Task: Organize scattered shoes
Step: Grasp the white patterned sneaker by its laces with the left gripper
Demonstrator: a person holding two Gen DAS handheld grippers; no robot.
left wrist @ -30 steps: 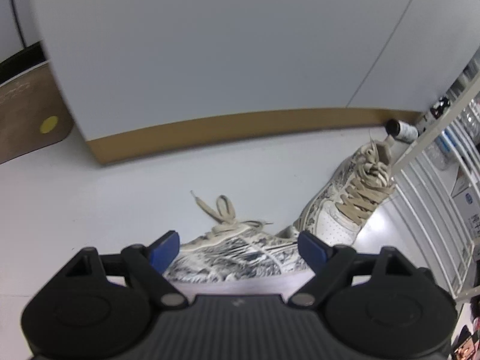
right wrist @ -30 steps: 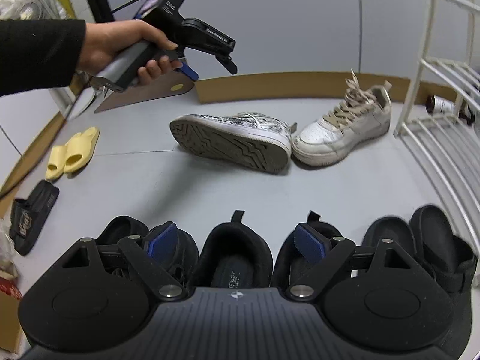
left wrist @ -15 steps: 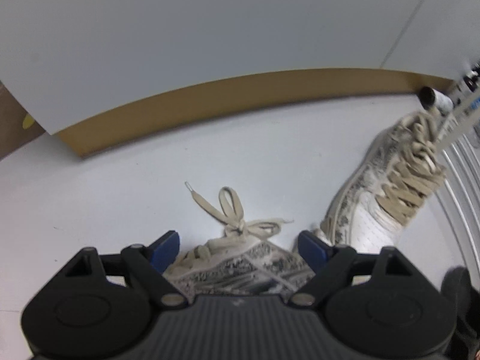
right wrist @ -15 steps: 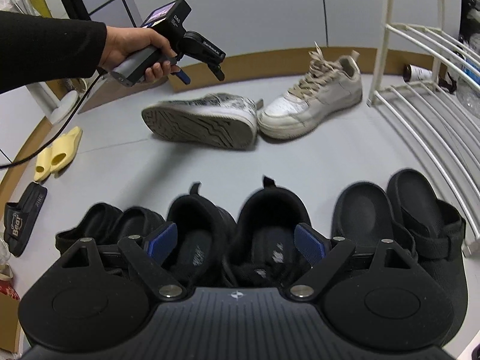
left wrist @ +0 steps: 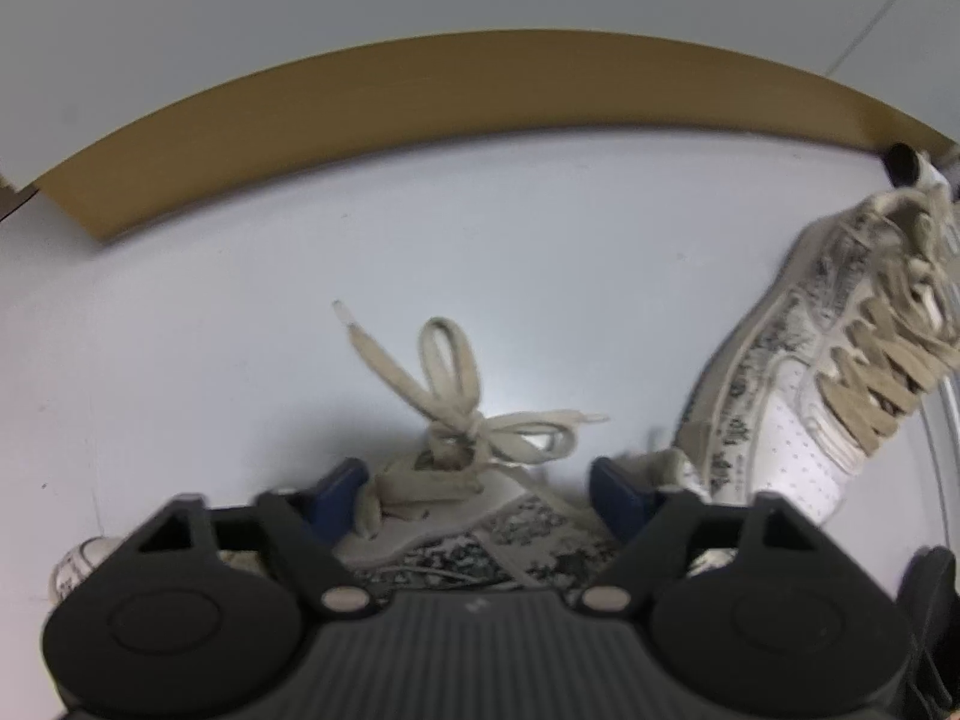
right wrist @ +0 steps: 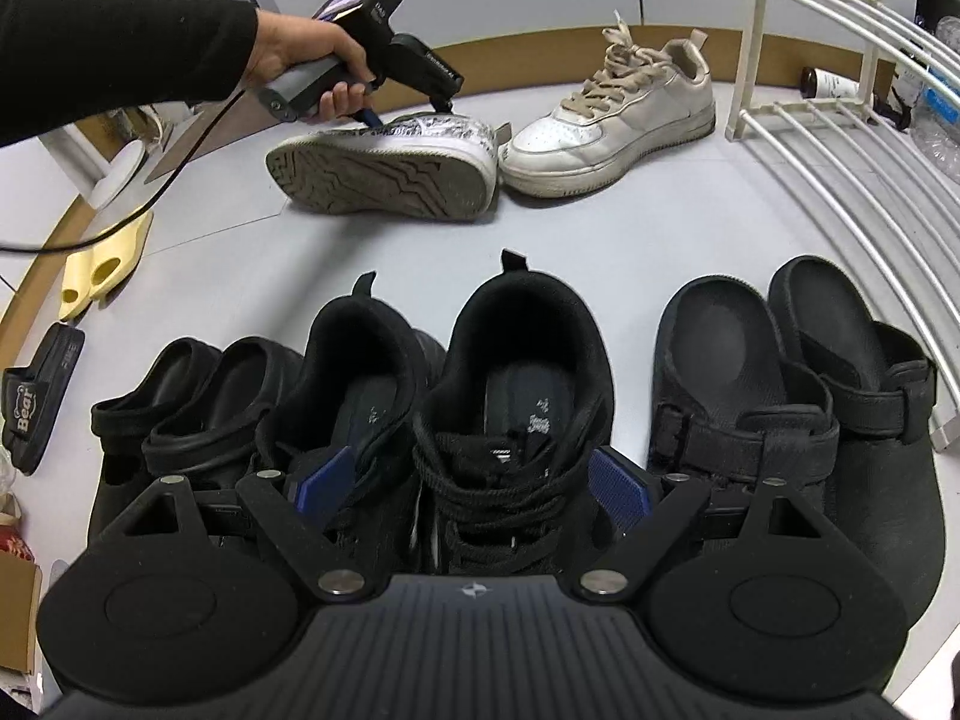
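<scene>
Left hand-held gripper (left wrist: 474, 495) closing around tipped patterned sneaker (left wrist: 480, 528), right hand-held gripper (right wrist: 474, 483) released, slide (right wrist: 39, 405) reading "Bear"

We cannot tell whether the left gripper's (left wrist: 480, 495) closing pads touch the tipped sneaker (left wrist: 480, 531); its toe and heel hide behind the housing. The upright sneaker (left wrist: 840, 372) blurs, cut by the right edge. The bottle's (right wrist: 831, 83) label is unreadable.
</scene>
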